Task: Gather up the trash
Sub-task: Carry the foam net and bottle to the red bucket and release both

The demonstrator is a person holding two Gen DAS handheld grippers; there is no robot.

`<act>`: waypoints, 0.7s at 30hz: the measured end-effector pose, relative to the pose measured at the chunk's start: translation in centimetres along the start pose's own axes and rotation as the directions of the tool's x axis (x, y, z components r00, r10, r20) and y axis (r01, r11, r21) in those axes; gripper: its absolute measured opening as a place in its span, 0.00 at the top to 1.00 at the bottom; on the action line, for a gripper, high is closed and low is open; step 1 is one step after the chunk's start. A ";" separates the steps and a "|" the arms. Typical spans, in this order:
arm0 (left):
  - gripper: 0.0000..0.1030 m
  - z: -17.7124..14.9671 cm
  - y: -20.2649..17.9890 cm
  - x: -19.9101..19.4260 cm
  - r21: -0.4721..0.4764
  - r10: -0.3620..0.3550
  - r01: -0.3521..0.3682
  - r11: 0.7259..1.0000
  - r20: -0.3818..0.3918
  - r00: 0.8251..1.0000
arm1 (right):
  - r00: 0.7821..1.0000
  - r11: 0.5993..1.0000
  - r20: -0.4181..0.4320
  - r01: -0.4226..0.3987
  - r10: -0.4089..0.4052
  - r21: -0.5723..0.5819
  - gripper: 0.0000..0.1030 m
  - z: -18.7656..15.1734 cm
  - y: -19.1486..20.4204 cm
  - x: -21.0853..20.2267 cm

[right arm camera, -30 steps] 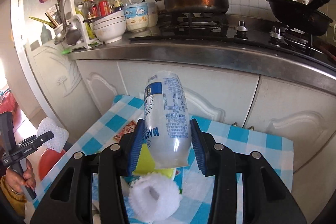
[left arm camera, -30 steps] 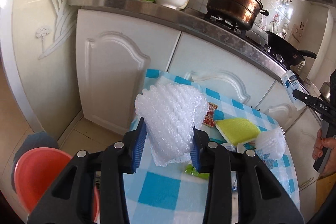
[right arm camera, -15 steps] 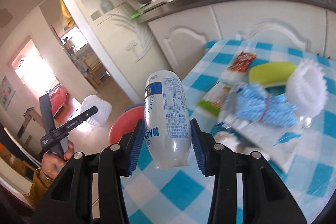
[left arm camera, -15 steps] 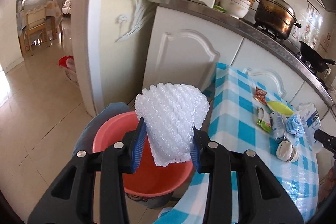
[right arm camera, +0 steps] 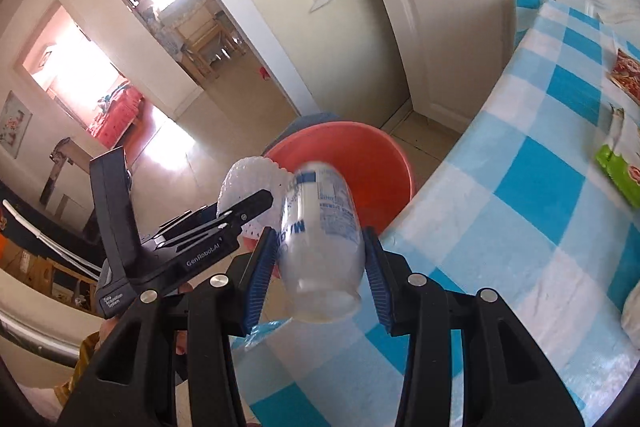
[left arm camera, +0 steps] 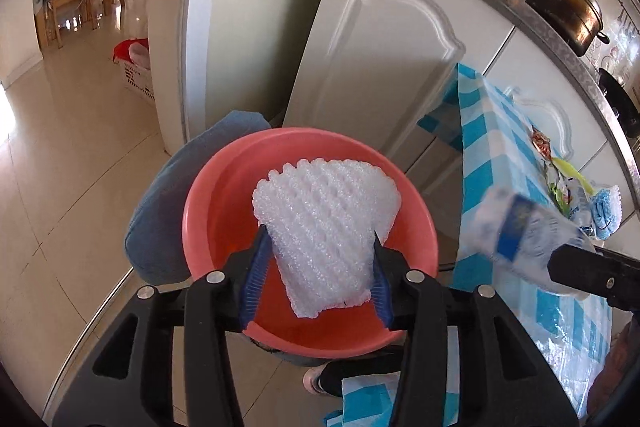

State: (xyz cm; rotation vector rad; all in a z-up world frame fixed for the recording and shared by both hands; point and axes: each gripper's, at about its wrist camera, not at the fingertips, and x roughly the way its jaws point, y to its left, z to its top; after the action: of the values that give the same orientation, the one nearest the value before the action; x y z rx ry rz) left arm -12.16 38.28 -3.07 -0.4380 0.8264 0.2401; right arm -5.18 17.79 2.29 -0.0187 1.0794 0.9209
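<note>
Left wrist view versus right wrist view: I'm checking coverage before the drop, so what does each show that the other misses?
Only the left wrist view shows the pot on the counter and the white basket on the far floor. Only the right wrist view shows the green packet clearly, and the left gripper from the side. Both show the red basin, the foam net between the left fingers, whose jaws have just been opening, the bottle clamped in the right gripper, and the checked tablecloth.
</note>
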 end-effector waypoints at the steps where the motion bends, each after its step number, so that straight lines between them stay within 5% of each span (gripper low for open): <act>1: 0.45 -0.1 0.1 0.5 0.000 0.006 -0.006 1.000 -0.003 1.000 | 1.000 1.000 -0.003 0.014 -0.014 -0.003 0.56 0.3 0.2 0.6; 7: 0.26 -0.4 1.4 1.7 -0.013 -0.005 0.005 1.000 -0.015 1.000 | 0.995 0.995 -0.006 0.096 -0.096 -0.025 0.51 1.3 0.6 2.7; 10: 0.15 -0.4 2.0 1.3 -0.013 -0.019 0.019 1.000 0.003 1.000 | 0.990 0.988 0.027 0.143 -0.142 -0.050 0.34 0.8 1.0 2.3; 15: 0.10 -0.3 3.2 -0.1 -0.032 -0.046 0.047 0.998 0.015 0.999 | 0.984 0.987 0.094 0.156 -0.151 -0.046 0.15 -0.3 0.9 -0.1; 21: 0.09 -0.8 4.8 -3.0 -0.054 -0.079 0.085 0.995 0.099 0.992 | 0.975 0.985 0.146 0.171 -0.168 -0.007 0.13 -0.4 0.2 -2.7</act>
State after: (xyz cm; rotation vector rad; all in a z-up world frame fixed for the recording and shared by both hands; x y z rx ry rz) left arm -16.39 42.02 -2.64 -0.5098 0.7067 0.2079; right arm -5.99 15.99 4.20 -0.0585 0.9186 0.7670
